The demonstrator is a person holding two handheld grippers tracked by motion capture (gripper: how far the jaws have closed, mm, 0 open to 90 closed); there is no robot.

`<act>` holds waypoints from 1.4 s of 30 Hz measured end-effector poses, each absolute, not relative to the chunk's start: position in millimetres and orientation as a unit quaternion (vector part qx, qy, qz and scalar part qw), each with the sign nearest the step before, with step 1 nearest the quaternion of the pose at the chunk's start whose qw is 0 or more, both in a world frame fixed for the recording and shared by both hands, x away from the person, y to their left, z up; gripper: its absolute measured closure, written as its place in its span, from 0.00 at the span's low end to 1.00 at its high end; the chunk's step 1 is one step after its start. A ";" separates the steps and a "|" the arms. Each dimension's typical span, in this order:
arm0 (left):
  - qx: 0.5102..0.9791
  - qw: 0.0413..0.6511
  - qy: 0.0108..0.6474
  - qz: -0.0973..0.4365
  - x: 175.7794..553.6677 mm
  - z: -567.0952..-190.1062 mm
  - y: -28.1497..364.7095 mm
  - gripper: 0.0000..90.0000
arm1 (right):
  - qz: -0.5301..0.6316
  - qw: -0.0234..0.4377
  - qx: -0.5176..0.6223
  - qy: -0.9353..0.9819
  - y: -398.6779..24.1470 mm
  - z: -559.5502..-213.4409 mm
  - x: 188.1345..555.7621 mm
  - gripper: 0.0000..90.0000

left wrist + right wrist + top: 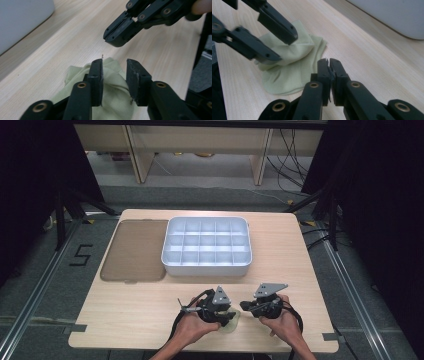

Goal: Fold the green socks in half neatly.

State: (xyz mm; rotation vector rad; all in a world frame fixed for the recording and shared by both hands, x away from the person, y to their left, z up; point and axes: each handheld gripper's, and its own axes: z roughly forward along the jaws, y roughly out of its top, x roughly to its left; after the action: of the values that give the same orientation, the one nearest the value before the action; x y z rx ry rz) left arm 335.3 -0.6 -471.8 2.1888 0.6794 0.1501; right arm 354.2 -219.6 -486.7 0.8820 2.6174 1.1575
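Note:
A pale green cloth [233,324] lies crumpled on the wooden table near its front edge. My left gripper [114,67] hovers right over it, and the cloth [112,100] bulges up between the spread jaws without being pinched. In the right gripper view the cloth [287,67] sits under the left gripper [284,45], one jaw above a raised fold and one beside it. My right gripper [329,62] is shut with nothing in it, just to the right of the cloth. Its tips [113,41] point at the left gripper from a short way off.
A white tray [206,266] with several small compartments stands at the middle of the table [125,320], beyond both hands. A flat brown lid [135,250] lies to its left. The table's front edge runs close under the hands.

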 end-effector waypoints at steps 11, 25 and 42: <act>0.864 0.414 0.279 0.075 334.4 -458.6 34.3 0.84 | 0.392 0.075 0.295 0.868 -222.2 -481.0 351.5 0.97; 0.877 0.378 0.287 0.073 327.1 -489.1 50.7 0.93 | 0.424 0.061 0.256 0.867 -195.6 -471.3 336.4 0.97; 0.886 0.358 0.286 0.079 328.9 -497.7 50.5 0.93 | 0.383 0.048 0.227 0.894 -172.7 -486.3 332.0 0.97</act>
State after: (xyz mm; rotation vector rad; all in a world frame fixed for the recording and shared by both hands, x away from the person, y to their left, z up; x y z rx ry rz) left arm 328.9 50.5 -497.7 2.2855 0.7369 0.2032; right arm 332.0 -172.7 -486.3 0.6930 2.7270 1.1667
